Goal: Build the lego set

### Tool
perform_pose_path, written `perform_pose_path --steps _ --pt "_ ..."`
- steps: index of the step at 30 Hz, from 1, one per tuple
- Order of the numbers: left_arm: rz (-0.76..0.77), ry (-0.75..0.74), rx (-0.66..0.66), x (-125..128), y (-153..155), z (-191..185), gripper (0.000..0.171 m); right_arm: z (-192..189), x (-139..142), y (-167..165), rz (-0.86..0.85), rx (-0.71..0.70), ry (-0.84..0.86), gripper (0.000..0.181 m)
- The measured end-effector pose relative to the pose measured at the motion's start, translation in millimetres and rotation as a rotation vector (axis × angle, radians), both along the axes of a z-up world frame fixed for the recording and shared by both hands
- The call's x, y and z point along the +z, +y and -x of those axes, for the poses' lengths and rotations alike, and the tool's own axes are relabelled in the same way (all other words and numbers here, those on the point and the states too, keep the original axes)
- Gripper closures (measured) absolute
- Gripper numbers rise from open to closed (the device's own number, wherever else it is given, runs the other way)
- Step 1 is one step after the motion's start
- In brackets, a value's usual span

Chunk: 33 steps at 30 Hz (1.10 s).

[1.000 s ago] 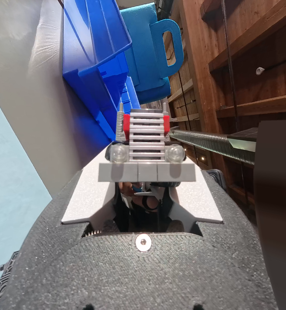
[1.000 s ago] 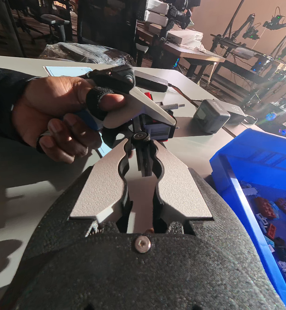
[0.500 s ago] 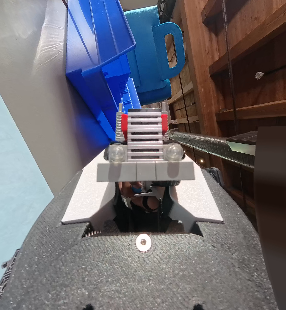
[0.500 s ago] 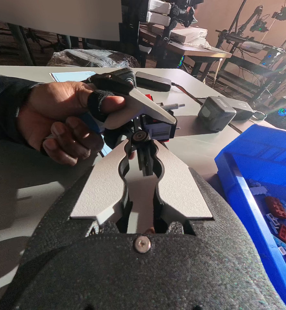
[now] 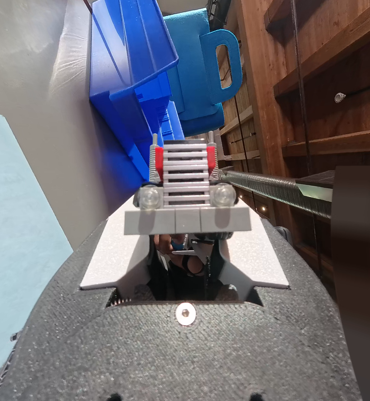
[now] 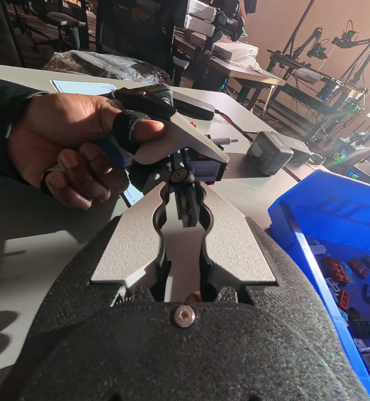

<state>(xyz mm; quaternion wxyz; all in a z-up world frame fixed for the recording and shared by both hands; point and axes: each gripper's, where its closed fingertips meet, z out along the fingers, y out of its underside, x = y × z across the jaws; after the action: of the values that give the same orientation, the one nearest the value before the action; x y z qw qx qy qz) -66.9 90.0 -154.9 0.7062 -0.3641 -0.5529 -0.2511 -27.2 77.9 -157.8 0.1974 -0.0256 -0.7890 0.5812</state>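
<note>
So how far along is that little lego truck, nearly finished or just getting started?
The front looks built: the lego truck already has its grille, two clear headlights, bumper and exhaust stacks. The left gripper grips the cab, while the right gripper is closed on the dark chassis end by a wheel. Loose bricks lie in the blue bin, so some pieces may remain.

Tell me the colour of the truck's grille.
Light grey slats on the truck's grille, flanked by red pieces; left wrist view shows it best.
</note>
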Motion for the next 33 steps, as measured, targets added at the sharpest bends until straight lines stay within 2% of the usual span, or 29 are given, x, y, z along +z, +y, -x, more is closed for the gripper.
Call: perform_pose_path --steps 11,25,33 --pt "0.016 -0.021 0.008 -4 -1 1 0.118 -2 4 -1 0.007 -0.007 0.093 0.149" --pt "0.026 -0.039 0.015 -7 -2 2 0.117 -2 -7 -3 -0.059 -0.003 0.135 0.155" --pt "0.036 -0.056 0.01 -10 -1 2 0.117 2 2 3 -0.022 -0.014 0.153 0.159"
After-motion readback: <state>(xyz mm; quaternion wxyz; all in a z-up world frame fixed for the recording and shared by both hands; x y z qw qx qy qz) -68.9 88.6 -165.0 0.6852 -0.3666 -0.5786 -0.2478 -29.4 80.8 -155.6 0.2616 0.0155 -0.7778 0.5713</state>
